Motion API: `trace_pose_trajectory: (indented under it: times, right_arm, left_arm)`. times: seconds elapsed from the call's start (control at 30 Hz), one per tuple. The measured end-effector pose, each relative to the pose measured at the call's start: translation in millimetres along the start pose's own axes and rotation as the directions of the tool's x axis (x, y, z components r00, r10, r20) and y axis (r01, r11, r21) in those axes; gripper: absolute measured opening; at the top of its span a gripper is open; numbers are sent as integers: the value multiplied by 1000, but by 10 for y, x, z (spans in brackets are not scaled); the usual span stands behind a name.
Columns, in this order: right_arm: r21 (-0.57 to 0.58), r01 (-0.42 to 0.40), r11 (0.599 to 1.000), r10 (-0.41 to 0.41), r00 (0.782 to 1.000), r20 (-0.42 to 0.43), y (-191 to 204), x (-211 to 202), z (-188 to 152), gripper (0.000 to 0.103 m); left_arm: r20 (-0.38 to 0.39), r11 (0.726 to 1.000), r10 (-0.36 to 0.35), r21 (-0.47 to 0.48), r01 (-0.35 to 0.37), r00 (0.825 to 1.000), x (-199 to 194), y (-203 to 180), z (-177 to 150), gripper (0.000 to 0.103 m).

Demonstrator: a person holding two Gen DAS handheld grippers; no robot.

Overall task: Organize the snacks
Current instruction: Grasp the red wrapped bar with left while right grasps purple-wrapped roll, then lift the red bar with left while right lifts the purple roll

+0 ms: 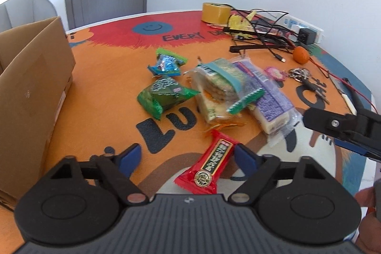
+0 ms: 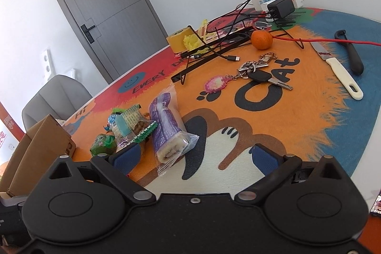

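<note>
A red snack bar (image 1: 209,164) lies on the mat between the blue pads of my left gripper (image 1: 188,158). It sits close to the right pad and far from the left one, so the jaws stand open. Beyond it lie a green packet (image 1: 164,94), a blue packet (image 1: 166,63), a clear biscuit pack (image 1: 219,89) and a purple roll cake (image 1: 269,97). My right gripper (image 2: 195,157) is open low over the mat. The roll cake (image 2: 166,125) lies just ahead of its left pad, untouched. An open cardboard box (image 1: 31,87) stands at the left.
At the far side of the round mat (image 2: 297,135) are a tape roll (image 1: 215,12), tangled cables (image 1: 262,35), a power strip (image 2: 276,0) and an orange (image 2: 262,39). Keys (image 2: 257,75), a knife (image 2: 338,70) and a black peeler (image 2: 352,51) lie right. A grey chair (image 2: 54,99) stands behind.
</note>
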State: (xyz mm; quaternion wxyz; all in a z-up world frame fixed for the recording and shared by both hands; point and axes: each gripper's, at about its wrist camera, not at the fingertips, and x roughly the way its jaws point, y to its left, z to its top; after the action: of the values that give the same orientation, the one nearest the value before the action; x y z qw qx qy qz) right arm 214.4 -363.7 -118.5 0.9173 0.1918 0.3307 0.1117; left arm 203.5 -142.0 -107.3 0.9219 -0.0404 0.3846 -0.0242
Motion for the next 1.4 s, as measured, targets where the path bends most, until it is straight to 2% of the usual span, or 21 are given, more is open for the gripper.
trace_pose_trajectory:
  times: [0.03, 0.07, 0.13, 0.17, 0.2, 0.23, 0.53, 0.7, 0.87, 1.0, 1.1, 1.13, 1.23, 1.4]
  right_arm:
    - [-2, -1, 1000, 1, 1000, 0, 7, 4, -1, 101]
    - [-4, -1, 1000, 1, 1000, 1, 17, 9, -2, 101]
    - [-11, -2, 1000, 2, 1000, 2, 38, 21, -4, 101]
    - [-15, -3, 1000, 3, 1000, 2, 48, 30, -2, 101]
    - [-18, -3, 1000, 3, 1000, 3, 60, 43, 0, 101]
    - [-20, -3, 1000, 3, 1000, 4, 73, 56, 7, 101]
    - [-65, -5, 998, 6, 1000, 12, 253, 203, 71, 97]
    - [-81, 21, 997, -19, 999, 31, 334, 280, 109, 93]
    - [-86, 26, 996, -23, 999, 33, 384, 377, 180, 78]
    - [-99, 19, 995, -17, 1000, 21, 436, 452, 188, 74]
    - [-102, 20, 995, -23, 999, -30, 435, 547, 143, 49]
    - [-98, 7, 995, -12, 999, -46, 421, 561, 120, 37]
    - [-109, -6, 994, 2, 999, -44, 419, 495, 60, 32]
    - [-105, -10, 994, 5, 999, -50, 375, 369, -3, 31]
  left_arm:
    - [2, 1000, -7, 5, 7, 1000, -12, -4, -4, 67]
    - [3, 1000, -13, 8, 13, 1000, -23, -9, -7, 62]
    - [2, 1000, -24, 7, 24, 1000, -42, 2, -9, 42]
    - [-1, 1000, -28, 4, 28, 1000, -49, 16, -9, 37]
    - [-4, 999, -37, -2, 37, 999, -58, 37, -10, 25]
    - [-11, 999, -44, -13, 44, 999, -64, 64, -8, 18]
    - [22, 996, -24, -83, 26, 999, -191, 313, 17, 18]
    - [20, 993, -15, -113, 17, 1000, -189, 428, 32, 18]
    - [18, 991, -18, -130, 20, 1000, -191, 488, 32, 18]
    - [13, 990, -11, -144, 13, 1000, -201, 541, 21, 18]
    - [-1, 988, -3, -157, 2, 1000, -174, 591, 23, 18]
    - [-3, 987, 0, -162, 0, 1000, -171, 605, 21, 18]
    - [-5, 985, 3, -170, -4, 1000, -162, 630, 13, 18]
    - [-7, 984, 1, -179, -2, 1000, -152, 644, 1, 18]
